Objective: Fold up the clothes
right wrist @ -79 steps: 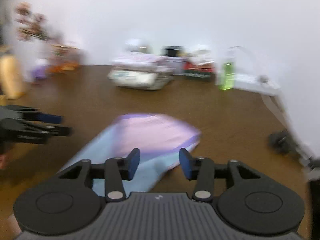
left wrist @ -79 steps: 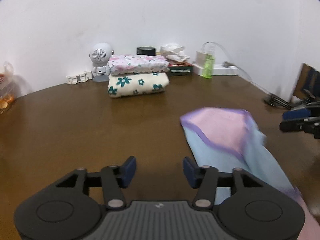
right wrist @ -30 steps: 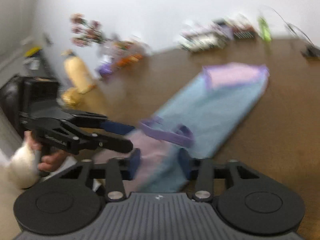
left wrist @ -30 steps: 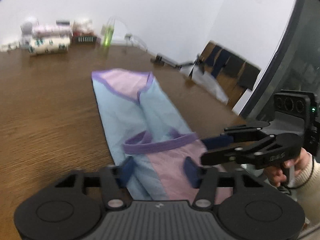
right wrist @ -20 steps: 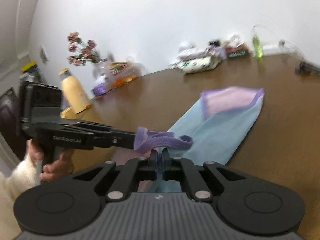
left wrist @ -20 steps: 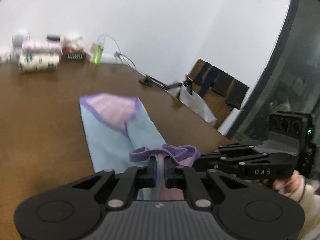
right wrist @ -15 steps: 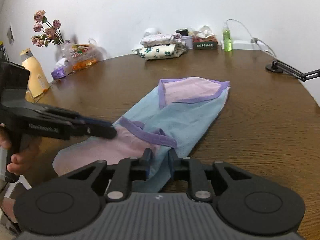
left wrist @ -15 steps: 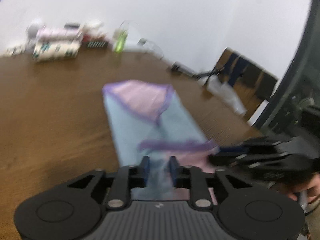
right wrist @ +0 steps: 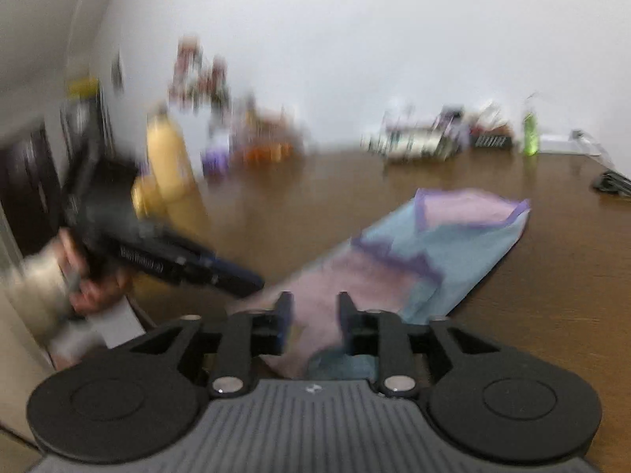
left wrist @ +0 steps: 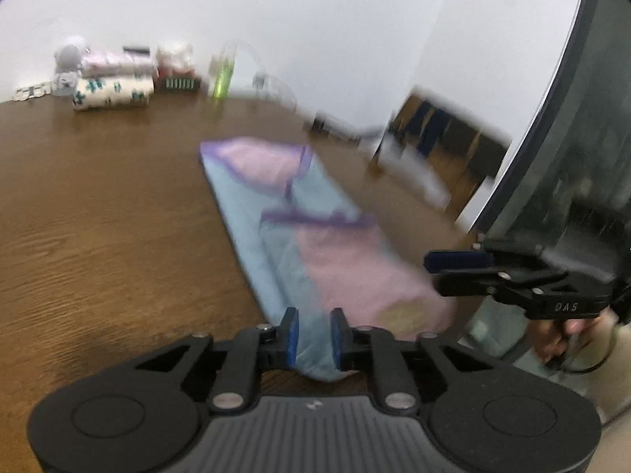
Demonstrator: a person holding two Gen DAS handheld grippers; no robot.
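Note:
A light blue and pink garment with purple trim lies in a long strip on the brown table, its near end folded back onto itself. It also shows in the right wrist view. My left gripper is open, with the garment's near edge between its fingers but not pinched. My right gripper is open over the pink near end. The right gripper shows in the left wrist view at the right, off the table's edge. The left gripper shows blurred in the right wrist view.
A stack of folded floral clothes, a small white robot figure, a green bottle and a box stand along the far wall. A yellow bottle and flowers stand at the table's left end. Chairs are beyond the right edge.
Both grippers held the garment's purple-trimmed end shut, carried it up the strip, then opened and let it lie folded. They have since drawn back to the near end.

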